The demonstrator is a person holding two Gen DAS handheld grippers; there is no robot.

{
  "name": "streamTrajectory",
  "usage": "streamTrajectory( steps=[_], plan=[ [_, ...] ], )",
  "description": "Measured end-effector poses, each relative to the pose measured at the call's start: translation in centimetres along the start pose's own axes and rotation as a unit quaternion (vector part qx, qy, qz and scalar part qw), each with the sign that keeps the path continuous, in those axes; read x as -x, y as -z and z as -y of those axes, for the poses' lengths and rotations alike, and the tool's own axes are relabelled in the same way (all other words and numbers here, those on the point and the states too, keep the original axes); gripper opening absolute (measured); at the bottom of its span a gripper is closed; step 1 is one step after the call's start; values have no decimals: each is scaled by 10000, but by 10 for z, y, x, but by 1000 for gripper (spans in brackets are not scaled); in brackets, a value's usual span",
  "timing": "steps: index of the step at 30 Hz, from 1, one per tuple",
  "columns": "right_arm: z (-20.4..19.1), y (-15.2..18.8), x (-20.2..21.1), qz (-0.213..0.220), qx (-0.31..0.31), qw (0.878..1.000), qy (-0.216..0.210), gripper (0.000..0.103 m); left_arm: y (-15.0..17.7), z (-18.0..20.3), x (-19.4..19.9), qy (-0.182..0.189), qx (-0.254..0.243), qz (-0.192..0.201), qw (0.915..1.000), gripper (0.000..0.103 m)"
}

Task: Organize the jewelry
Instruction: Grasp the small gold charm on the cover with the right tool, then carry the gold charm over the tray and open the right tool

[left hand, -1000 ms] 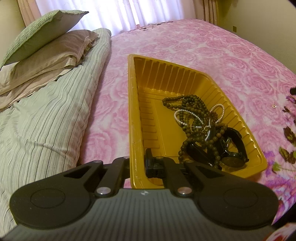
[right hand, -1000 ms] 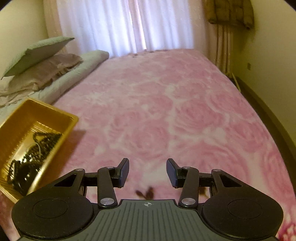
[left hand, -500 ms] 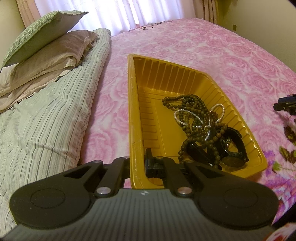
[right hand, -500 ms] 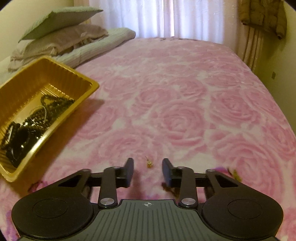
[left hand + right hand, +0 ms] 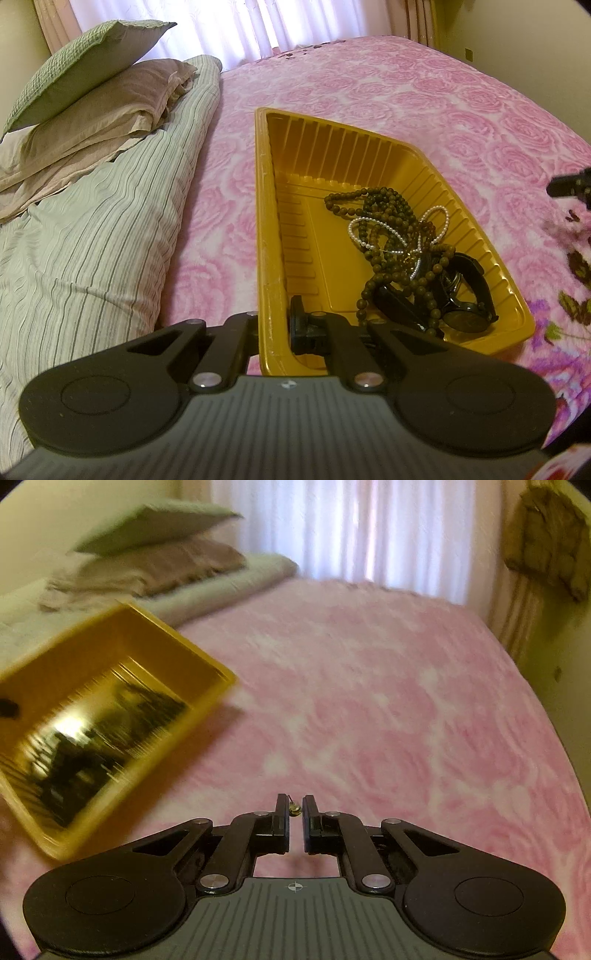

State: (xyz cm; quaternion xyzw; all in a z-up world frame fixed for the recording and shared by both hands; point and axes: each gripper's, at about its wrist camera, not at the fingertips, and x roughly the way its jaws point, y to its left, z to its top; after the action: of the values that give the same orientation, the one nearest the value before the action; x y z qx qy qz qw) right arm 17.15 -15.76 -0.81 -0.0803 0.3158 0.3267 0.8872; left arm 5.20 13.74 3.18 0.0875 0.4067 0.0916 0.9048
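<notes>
A gold plastic tray (image 5: 269,221) lies on the pink bed and holds dark bead necklaces (image 5: 388,210), a white pearl strand (image 5: 358,232) and black watches (image 5: 465,310). My left gripper (image 5: 275,325) is shut on the tray's near left rim. My right gripper (image 5: 294,808) is shut on a small gold earring (image 5: 294,808), held above the bedspread to the right of the tray (image 5: 177,646), which is blurred in the right wrist view. The right gripper also shows at the right edge of the left wrist view (image 5: 570,184).
A striped quilt (image 5: 85,258) and stacked pillows (image 5: 92,96) lie left of the tray. The pink rose bedspread (image 5: 388,709) stretches to the curtains (image 5: 369,528). A wall runs along the bed's right side.
My right gripper closed on the small earring that lay between its fingers and lifted it, swinging toward the tray. The left gripper and the tray have stayed put.
</notes>
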Motion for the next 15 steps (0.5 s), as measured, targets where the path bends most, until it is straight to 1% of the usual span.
streamTrajectory(
  steps=[4,9,15],
  plan=[
    [-30,-24,6,228,69,9984,-510,7,1,-1,-1,17,10,10,10000,3],
    [-67,-49,3,344,178,9940,-1021,7,2,-3,-2,36,12,15,10000,3],
    [-96,-64,-8,280,325,9898,-1355,7,3,-4,-2,49,29,20,10000,3]
  ],
)
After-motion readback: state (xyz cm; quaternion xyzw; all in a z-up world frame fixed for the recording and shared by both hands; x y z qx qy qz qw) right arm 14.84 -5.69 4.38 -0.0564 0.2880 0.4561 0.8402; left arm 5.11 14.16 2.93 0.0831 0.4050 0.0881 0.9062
